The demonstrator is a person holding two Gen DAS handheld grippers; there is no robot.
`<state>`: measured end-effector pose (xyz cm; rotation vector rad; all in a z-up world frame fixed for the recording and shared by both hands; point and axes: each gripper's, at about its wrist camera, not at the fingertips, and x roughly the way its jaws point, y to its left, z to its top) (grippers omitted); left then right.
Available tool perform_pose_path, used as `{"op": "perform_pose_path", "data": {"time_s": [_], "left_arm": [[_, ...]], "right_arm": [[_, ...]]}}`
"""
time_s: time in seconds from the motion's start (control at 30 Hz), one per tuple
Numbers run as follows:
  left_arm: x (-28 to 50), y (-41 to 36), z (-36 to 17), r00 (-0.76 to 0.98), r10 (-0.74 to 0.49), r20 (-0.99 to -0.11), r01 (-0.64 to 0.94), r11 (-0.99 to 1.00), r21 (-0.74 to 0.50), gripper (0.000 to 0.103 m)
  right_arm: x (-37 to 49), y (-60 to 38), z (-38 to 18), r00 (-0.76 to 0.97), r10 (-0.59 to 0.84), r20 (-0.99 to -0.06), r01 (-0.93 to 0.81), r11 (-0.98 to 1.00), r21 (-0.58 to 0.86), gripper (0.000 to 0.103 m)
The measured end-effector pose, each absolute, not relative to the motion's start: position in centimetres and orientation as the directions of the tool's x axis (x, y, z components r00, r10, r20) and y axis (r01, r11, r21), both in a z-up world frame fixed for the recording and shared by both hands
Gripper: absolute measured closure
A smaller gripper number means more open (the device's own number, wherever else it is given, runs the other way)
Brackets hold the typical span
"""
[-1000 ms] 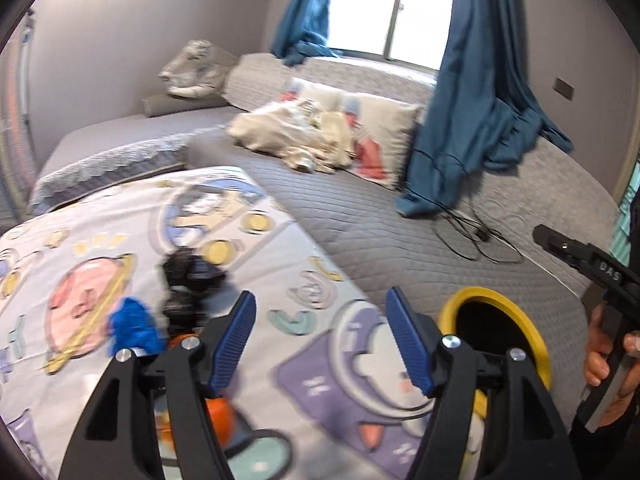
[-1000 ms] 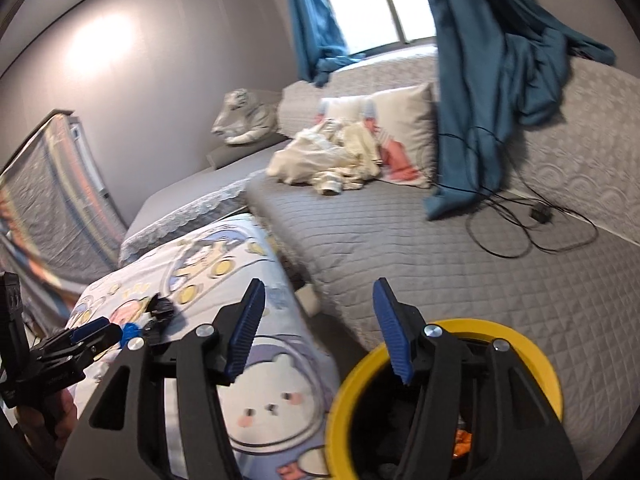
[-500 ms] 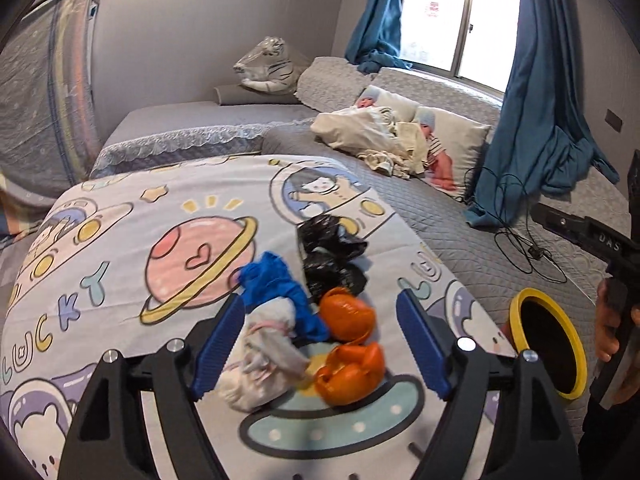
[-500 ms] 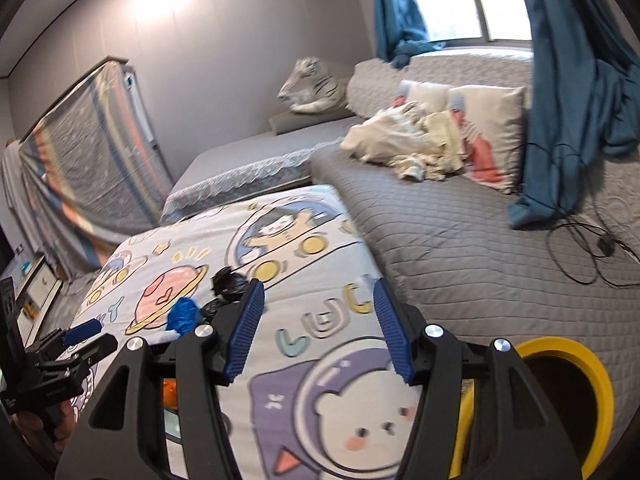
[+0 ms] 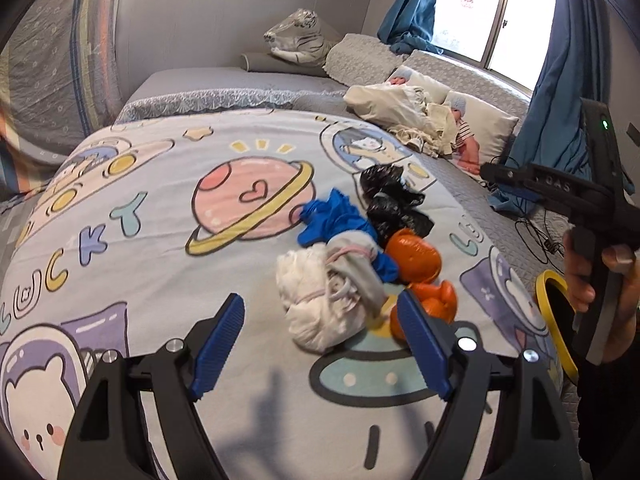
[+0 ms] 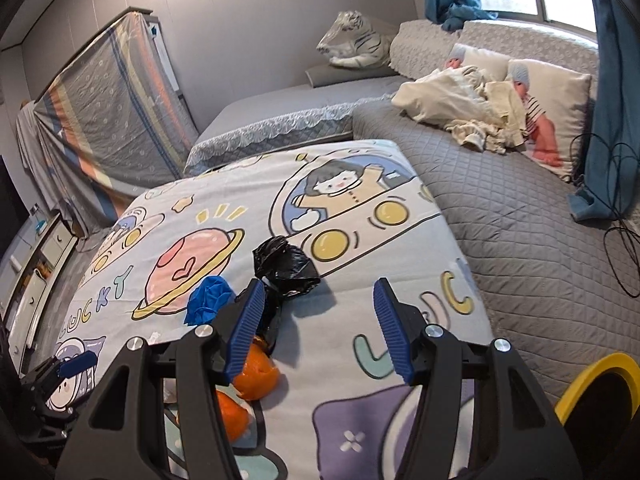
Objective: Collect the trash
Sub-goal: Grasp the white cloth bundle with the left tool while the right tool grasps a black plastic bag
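Observation:
A pile of trash lies on the cartoon bedspread [image 5: 160, 216]: a crumpled white wad [image 5: 324, 300], blue scrap [image 5: 336, 216], black plastic bags [image 5: 392, 200] and orange peels [image 5: 416, 256]. My left gripper [image 5: 324, 344] is open and empty, just in front of the white wad. My right gripper [image 6: 320, 324] is open and empty above the bedspread, with the black bag [image 6: 284, 264], blue scrap [image 6: 210, 298] and orange peel [image 6: 256, 376] by its left finger. The yellow-rimmed bin [image 5: 554, 320] stands at the right, also in the right wrist view [image 6: 596, 384].
A grey quilted bed [image 6: 520, 232] with pillows, a cream cloth [image 6: 460, 108] and black cables [image 6: 620, 248] lies to the right. A plush tiger [image 6: 356, 46] sits at the back. A covered frame [image 6: 104, 120] leans at the left wall.
Both grippers have swung left from the yellow bin toward the trash pile. The left gripper has closed in on the white wad. Both stay open.

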<state>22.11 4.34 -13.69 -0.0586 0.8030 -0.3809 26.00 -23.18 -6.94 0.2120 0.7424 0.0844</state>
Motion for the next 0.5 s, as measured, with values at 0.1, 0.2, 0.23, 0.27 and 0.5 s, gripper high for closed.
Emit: {"op": "perform_pose_path", "data": {"time_s": [0.1, 0.2, 0.23, 0.27, 0.5], "left_arm": [[22.3, 4.6, -14.8, 0.612, -0.351, -0.709, 0.309, 0.931, -0.194, 0.028], [22.9, 4.7, -15.7, 0.594, -0.350, -0.724, 0.310, 0.931, -0.196, 0.028], [23.2, 4.7, -15.8, 0.590, -0.350, -0.728, 0.308, 0.931, -0.197, 0.028], [23.5, 4.6, -16.1, 0.582, -0.351, -0.733, 0.307, 0.930, -0.202, 0.028], [24.1, 3.6, -16.7, 0.540, -0.368, -0.756, 0.343, 0.917, -0.202, 0.028]], "right_arm": [[27.5, -22.4, -7.9, 0.715, 0.165, -0.679, -0.013, 0.975, 0.222, 0.049], [28.9, -21.7, -8.8, 0.698, 0.170, -0.696, -0.020, 0.976, 0.218, 0.049], [29.3, -21.6, -9.1, 0.691, 0.174, -0.702, -0.023, 0.975, 0.219, 0.049], [29.8, -21.4, -9.4, 0.682, 0.179, -0.709, -0.024, 0.975, 0.223, 0.049], [31.9, -20.9, -10.8, 0.651, 0.201, -0.732, -0.034, 0.971, 0.236, 0.049]]}}
